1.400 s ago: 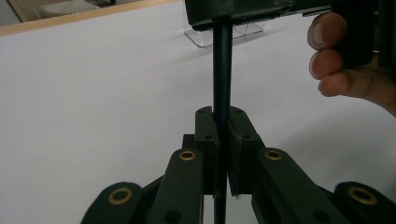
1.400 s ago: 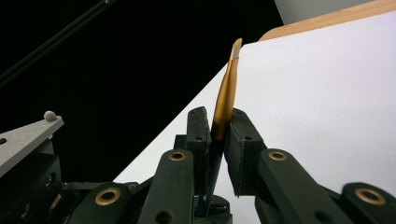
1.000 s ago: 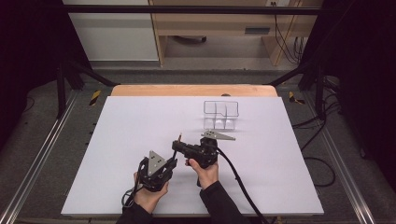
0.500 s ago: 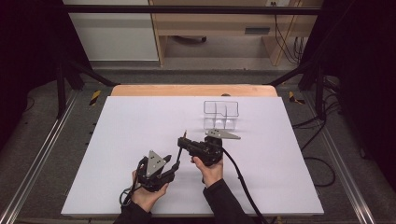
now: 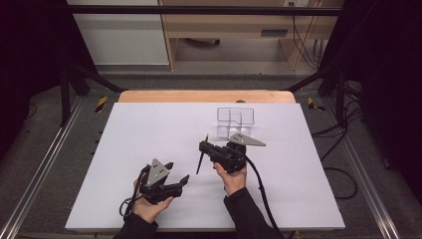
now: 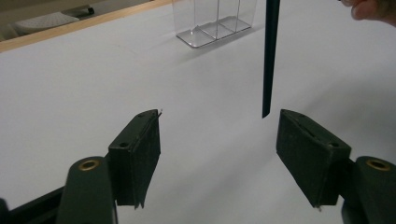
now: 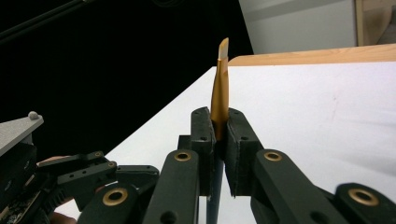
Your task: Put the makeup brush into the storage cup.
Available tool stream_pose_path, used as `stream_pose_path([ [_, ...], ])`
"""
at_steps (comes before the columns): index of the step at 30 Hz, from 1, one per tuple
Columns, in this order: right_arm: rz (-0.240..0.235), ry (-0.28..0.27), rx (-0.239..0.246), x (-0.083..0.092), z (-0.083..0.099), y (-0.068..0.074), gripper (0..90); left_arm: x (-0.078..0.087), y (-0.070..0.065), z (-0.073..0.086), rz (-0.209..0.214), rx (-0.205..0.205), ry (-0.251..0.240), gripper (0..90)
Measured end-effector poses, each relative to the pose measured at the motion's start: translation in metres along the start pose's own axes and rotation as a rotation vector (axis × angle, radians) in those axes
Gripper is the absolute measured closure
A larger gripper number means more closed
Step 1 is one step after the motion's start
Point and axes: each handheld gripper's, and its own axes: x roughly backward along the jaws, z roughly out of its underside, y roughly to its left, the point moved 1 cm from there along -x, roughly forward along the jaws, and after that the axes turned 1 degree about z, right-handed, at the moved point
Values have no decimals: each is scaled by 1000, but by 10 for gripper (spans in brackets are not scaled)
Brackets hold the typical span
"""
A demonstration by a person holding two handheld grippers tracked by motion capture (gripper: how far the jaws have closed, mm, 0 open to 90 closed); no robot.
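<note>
The right hand-held gripper point(image 5: 203, 146) is clamped on a slim dark pen with a gold tip point(image 7: 220, 91), holding it above the white desk point(image 5: 149, 124), near of the clear plastic organiser point(image 5: 235, 115). The left hand-held gripper point(image 5: 178, 180), near and left, has just been opening; its jaws stand wide with nothing between them.

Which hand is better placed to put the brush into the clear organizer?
Right. The right claw is shut on the brush and sits nearest the clear organizer. The left claw has just been opening, holds nothing, and lies farther away.
</note>
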Motion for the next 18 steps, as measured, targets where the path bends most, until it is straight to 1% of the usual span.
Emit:
stream_pose_path([
  [5,16,-6,19,5,-4,-2,834,5,8,0,-10,13,-8,245],
  [9,33,-6,49,7,-10,-3,834,10,14,1,-14,19,-16,201],
  [11,43,-7,68,8,-14,-3,834,11,17,1,-5,20,-11,184],
  [14,61,-9,93,11,-19,-3,834,14,21,2,-5,21,-9,166],
  [18,79,-12,117,13,-25,-5,834,18,26,2,-18,26,-12,136],
])
